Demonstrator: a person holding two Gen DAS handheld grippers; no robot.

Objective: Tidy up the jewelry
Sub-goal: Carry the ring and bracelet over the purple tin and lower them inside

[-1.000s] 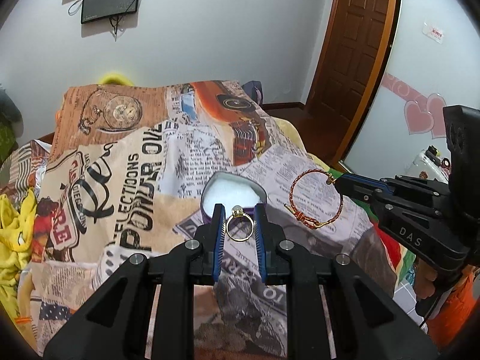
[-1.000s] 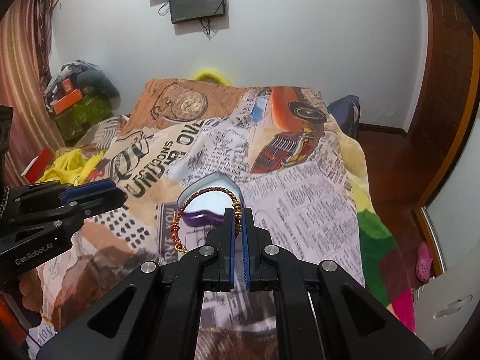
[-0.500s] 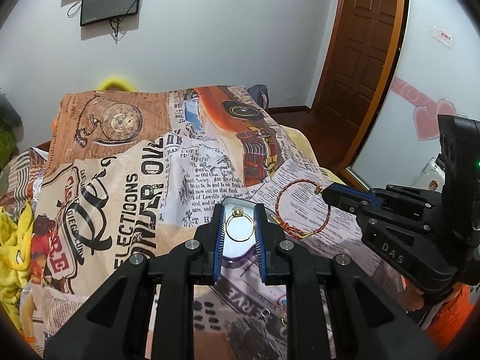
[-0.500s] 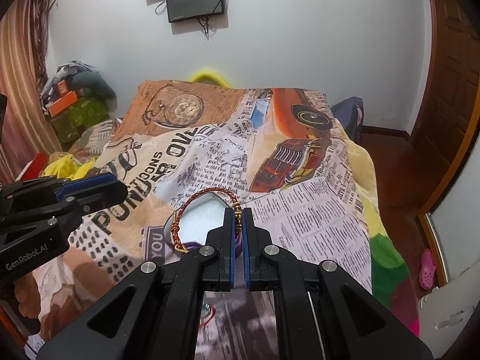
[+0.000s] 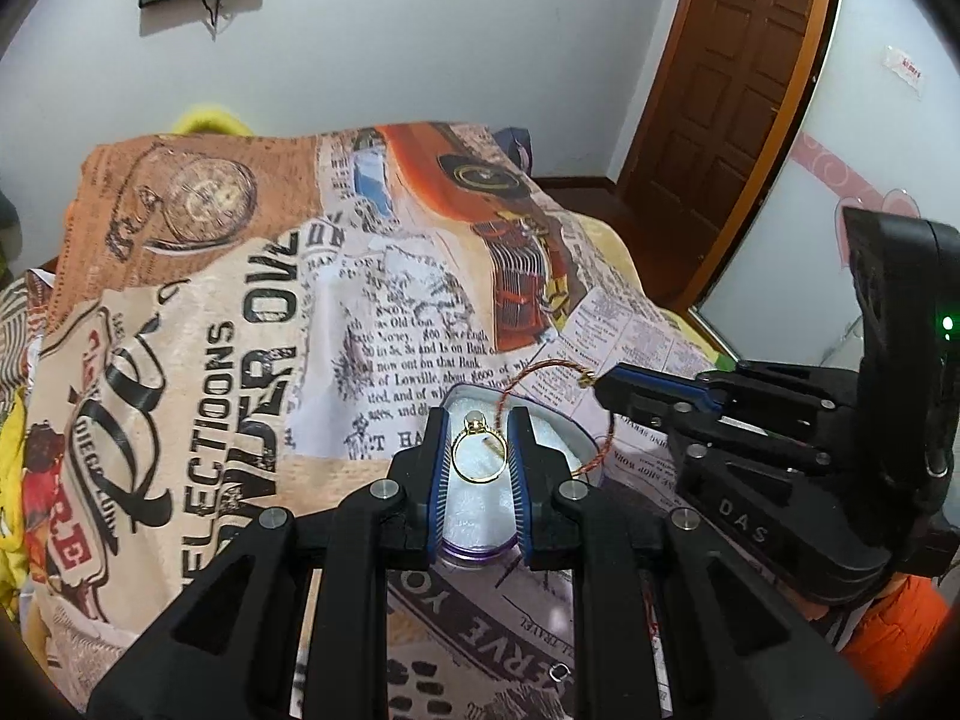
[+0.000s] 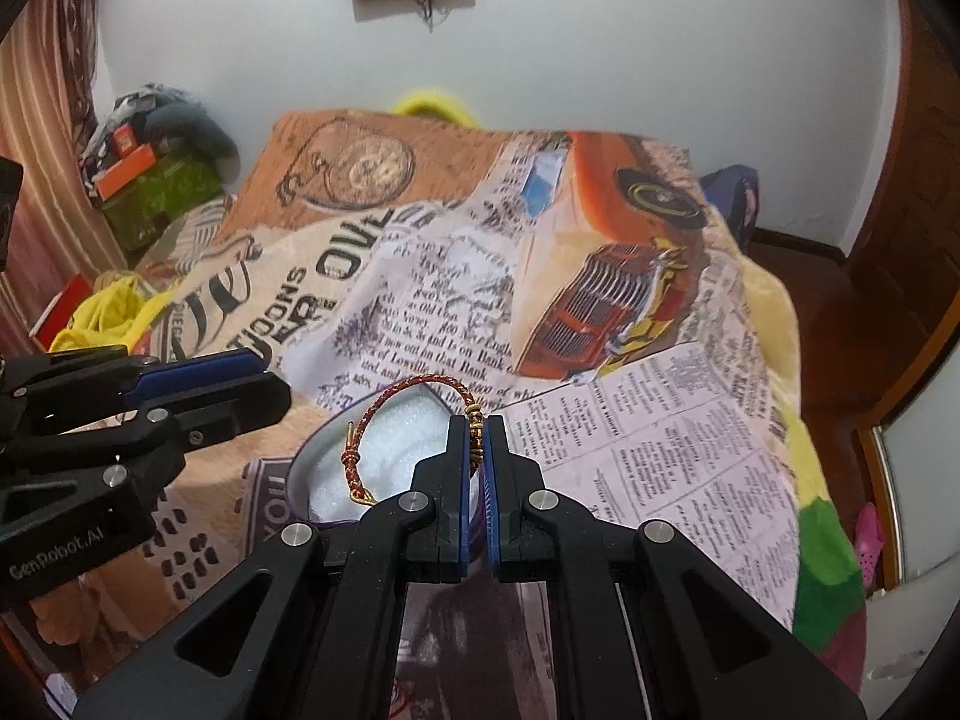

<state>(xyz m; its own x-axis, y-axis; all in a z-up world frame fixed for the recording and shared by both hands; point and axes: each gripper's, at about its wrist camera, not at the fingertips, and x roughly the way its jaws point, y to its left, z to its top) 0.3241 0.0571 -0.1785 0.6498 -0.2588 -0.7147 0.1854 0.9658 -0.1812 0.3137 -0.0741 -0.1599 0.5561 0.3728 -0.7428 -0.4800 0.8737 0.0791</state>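
A purple heart-shaped box (image 5: pixel 474 516) with white foam lining lies open on the printed blanket; it also shows in the right wrist view (image 6: pixel 384 462). My left gripper (image 5: pixel 478 450) is shut on a gold ring (image 5: pixel 479 457) with a pale stone, held just above the box. My right gripper (image 6: pixel 477 450) is shut on a red-and-gold braided bracelet (image 6: pixel 396 414), whose loop hangs over the box; the bracelet also shows in the left wrist view (image 5: pixel 540 369). The two grippers are close, left gripper to the left of the right one.
The blanket (image 5: pixel 240 330) with newspaper and car prints covers the bed. A small metal clasp (image 5: pixel 561 671) lies on it near the front. A wooden door (image 5: pixel 738 90) stands at the right. Clutter and yellow cloth (image 6: pixel 114 312) sit at the bed's left.
Both grippers have moved forward and down toward the heart box. The ring and the bracelet now hang right over its foam lining. Both stay shut on their pieces.
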